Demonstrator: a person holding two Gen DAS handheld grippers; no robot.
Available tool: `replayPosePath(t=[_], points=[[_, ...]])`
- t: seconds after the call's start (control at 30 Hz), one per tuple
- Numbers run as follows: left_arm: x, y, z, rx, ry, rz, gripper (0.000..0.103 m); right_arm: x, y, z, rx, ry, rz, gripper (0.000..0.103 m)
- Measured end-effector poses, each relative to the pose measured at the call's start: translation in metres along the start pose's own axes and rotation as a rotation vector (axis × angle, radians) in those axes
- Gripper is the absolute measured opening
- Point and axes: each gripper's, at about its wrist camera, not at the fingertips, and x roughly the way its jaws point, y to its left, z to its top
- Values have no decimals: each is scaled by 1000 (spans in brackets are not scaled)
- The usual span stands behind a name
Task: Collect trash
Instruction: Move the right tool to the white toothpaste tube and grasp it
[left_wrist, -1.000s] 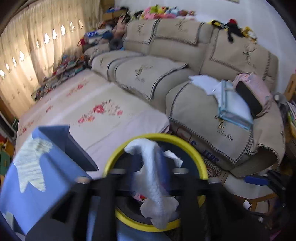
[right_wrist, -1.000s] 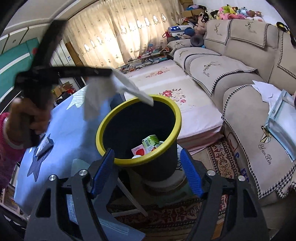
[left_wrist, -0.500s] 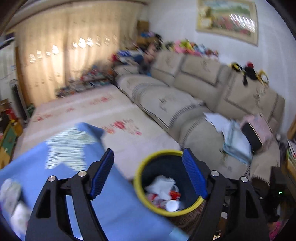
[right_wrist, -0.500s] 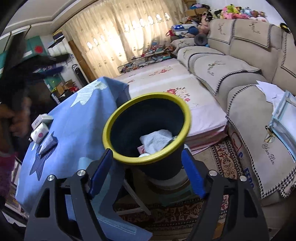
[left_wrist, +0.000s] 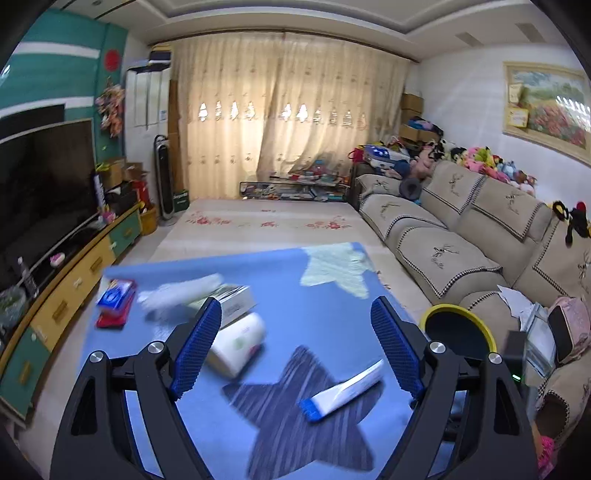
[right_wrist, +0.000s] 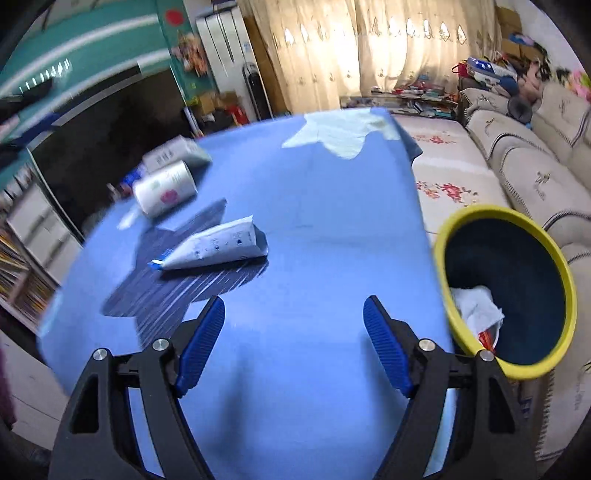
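- Left gripper (left_wrist: 295, 343): jaws have just been opening, now spread wide with nothing between them, above the blue tablecloth (left_wrist: 317, 306).
- Far left on the cloth: red-and-blue packet (left_wrist: 115, 302), a blurred white wad (left_wrist: 177, 293) and a flat box (left_wrist: 236, 301). Nearer, a white roll-shaped pack (left_wrist: 238, 343) lies on its side.
- Centre: squeezed white tube with blue end (right_wrist: 214, 247) on the dark star patch, well apart from both grippers. Judged the nearest piece of trash left to pick up.
- Right gripper (right_wrist: 293, 339): released, jaws have just been opening a little, empty; bare cloth beneath.
- Right: yellow-rimmed bin (right_wrist: 506, 295) just off the table edge, holding crumpled white tissue (right_wrist: 476, 308) and some red-printed scraps. So part of the collection is done; several items remain.
- Around: sofa (left_wrist: 461, 236) beyond the bin, TV (left_wrist: 44, 177) at left. Nothing blocks the tube; the bin's rim sits close to the table edge.
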Motion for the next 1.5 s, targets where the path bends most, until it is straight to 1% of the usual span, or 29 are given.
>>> replayPosePath(t=[0.07,0.2,0.33,0.43,0.5,0.57,0.6,0.67,0.73,0.77,0.87,0.97,1.03,1.07,1.1,1.13,1.23,1.27,1.3,1.5], points=[[-6,21,-7,-16,5,3,82,14,11,7,-17,28,-34,73],[-8,54,-17,-51,13,-11,82,40,21,19,-50,62,-108,73],[-7,77,-27,-89,16,-18,82,62,25,35,-70,86,-169,73],[-4,86,-30,-115,19,-14,82,78,30,52,-91,82,-206,73],[-3,94,-32,-129,21,-14,82,87,37,68,-114,64,-219,73],[-2,102,-35,-144,21,-14,82,89,42,81,-105,47,-206,73],[-2,104,-35,-148,20,-14,82,85,43,89,-75,29,-212,73],[-4,108,-37,-152,17,-13,82,77,40,93,-30,6,-214,73],[-5,110,-39,-144,11,-4,82,68,44,90,26,-15,-159,73],[-6,111,-40,-140,10,0,82,65,50,84,43,-23,-111,73],[-2,113,-41,-144,18,-9,82,70,66,71,58,0,-43,73],[1,112,-43,-150,27,-21,82,88,85,61,32,48,-42,73],[1,110,-46,-146,30,-28,82,94,93,56,18,76,-46,67],[2,109,-46,-145,32,-29,82,94,96,54,2,64,-65,64],[3,108,-48,-142,36,-30,82,94,98,54,-10,66,-85,59],[3,107,-49,-142,40,-30,82,94,98,53,-13,63,-85,56],[9,104,-50,-143,58,-32,82,90,93,49,-12,56,-88,37],[10,103,-50,-143,62,-31,82,88,90,48,-9,51,-82,34],[12,102,-50,-143,66,-31,82,87,88,47,-6,49,-79,31],[24,88,-51,-135,84,-35,82,74,68,40,23,37,-52,26]])
